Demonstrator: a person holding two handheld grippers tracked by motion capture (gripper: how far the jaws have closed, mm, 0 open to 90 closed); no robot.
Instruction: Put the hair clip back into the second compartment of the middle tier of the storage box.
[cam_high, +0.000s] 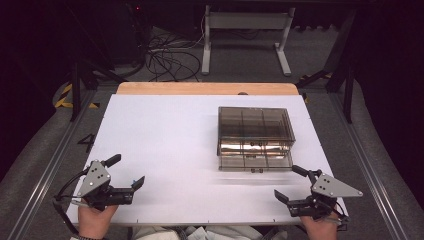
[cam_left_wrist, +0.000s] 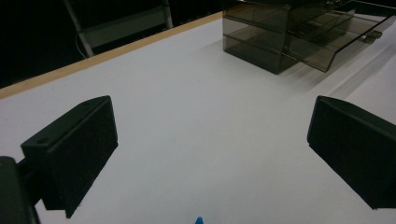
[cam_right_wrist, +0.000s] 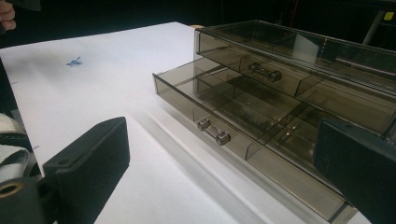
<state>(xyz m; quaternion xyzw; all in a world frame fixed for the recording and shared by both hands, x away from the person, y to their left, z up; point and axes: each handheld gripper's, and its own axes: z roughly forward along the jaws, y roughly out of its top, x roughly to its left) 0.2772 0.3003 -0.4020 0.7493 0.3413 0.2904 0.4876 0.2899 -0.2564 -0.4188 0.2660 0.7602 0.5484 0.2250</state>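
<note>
A smoky see-through drawer box stands on the right half of the white table top. Its lower drawer is pulled partly out toward me, showing divided compartments and a metal handle. The upper drawer, with its own handle, is pushed in. My right gripper is open at the front right, just short of the pulled-out drawer, with nothing between its jaws. At the front left, my left gripper is also open and empty, and the drawer box lies far ahead of it to the right.
A small blue mark lies on the white top near the left gripper. A bare wooden strip runs along the far edge. Beyond it are a white desk frame and floor cables. Metal rails flank the table.
</note>
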